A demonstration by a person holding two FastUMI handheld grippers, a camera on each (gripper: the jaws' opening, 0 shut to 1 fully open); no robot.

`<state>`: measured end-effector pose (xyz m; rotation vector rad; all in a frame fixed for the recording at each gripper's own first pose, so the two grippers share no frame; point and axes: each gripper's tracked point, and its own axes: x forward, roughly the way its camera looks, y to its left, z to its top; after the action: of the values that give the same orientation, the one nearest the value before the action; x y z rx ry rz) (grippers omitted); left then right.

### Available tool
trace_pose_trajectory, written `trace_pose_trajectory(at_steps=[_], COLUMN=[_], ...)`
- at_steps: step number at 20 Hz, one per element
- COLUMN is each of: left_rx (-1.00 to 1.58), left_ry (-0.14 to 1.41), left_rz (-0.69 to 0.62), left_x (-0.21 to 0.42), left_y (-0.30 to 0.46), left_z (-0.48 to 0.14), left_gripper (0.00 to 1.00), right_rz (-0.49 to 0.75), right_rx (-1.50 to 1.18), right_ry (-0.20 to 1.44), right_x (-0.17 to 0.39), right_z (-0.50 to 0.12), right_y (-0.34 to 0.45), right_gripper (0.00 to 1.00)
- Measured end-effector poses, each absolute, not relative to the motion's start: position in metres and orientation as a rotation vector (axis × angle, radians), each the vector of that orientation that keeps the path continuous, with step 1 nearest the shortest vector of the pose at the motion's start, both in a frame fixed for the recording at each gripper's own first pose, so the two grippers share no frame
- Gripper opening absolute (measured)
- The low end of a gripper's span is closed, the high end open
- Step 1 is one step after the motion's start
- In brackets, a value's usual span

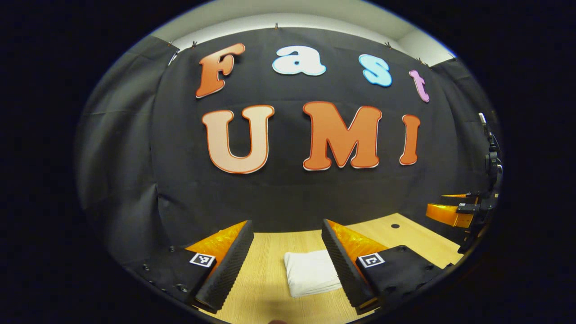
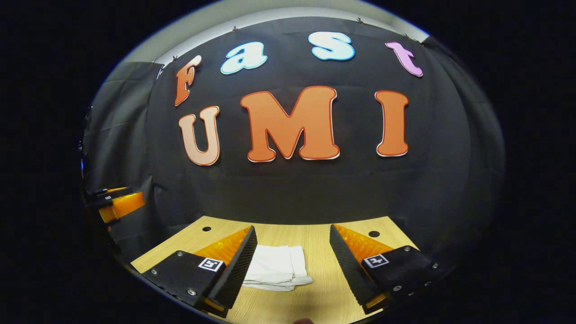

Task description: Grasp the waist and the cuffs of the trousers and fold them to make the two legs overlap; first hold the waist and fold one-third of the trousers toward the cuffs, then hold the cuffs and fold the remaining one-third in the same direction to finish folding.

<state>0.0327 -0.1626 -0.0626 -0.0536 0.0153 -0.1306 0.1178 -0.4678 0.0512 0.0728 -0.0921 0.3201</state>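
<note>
White trousers [image 1: 310,272] lie folded into a small flat bundle on the wooden table [image 1: 270,274]. In the left gripper view they rest below and between my left gripper's fingers, nearer the right one. My left gripper [image 1: 288,243] is open and holds nothing, raised above the table. In the right gripper view the same trousers [image 2: 276,267] lie by the left finger. My right gripper [image 2: 292,247] is open too, with nothing between its fingers. The right gripper [image 1: 454,211] shows far right in the left gripper view, and the left gripper [image 2: 114,202] at far left in the right gripper view.
The table [image 2: 324,279] has round holes near its back edge, one hole [image 1: 395,226] in the left gripper view and two holes [image 2: 206,228] [image 2: 374,234] in the right gripper view. Black cloth walls close the booth behind and at both sides.
</note>
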Motion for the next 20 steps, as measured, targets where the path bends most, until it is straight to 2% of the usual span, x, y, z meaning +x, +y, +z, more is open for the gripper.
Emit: trace_pose_trajectory(at_steps=[4,20], left_rx=[-0.062,-0.071], left_ry=[0.011,-0.002], left_rz=[-0.146,-0.198], left_x=[0.026,0.018], left_y=[-0.163,-0.190], left_z=[-0.061,-0.070], left_gripper=[0.99,0.99], right_rz=[0.320,0.297], right_rx=[0.043,0.042], right_ry=[-0.154,-0.168], right_x=[0.102,0.098], right_z=[0.059,0.051], right_y=[-0.457,-0.470], right_gripper=[0.98,1.00])
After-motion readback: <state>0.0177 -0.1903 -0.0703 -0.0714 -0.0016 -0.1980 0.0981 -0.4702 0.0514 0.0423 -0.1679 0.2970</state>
